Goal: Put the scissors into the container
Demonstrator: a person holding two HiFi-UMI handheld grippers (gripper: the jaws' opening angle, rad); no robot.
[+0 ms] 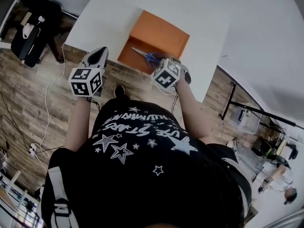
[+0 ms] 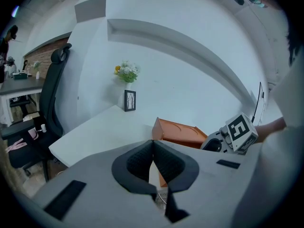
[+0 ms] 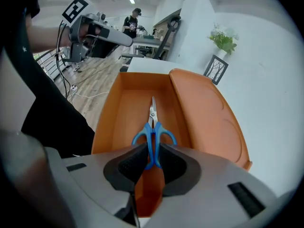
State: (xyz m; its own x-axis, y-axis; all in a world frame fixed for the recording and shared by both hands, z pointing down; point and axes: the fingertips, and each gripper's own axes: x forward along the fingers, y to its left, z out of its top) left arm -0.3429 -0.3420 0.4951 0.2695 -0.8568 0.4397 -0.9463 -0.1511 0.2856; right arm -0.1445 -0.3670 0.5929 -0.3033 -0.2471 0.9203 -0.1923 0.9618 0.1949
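The right tongs point(image 3: 152, 156) are clamped tight on the blue handles of the scissors point(image 3: 152, 123), with the blades pointing to 12 o'clock over the open container point(image 3: 122, 109). Its lid point(image 3: 205, 112) lies folded back at 3 o'clock on the bench point(image 1: 194, 13). The left tongs point(image 2: 153, 161) are pressed together on nothing, off the bench edge at 8 o'clock of the container in the head view. I cannot tell whether the blade tip touches the container floor. To finish well, lower the handles until the scissors lie flat inside, clear of the near wall. Then part the right tongs just enough to free them and draw straight back toward 6 o'clock, so the loops don't snag.
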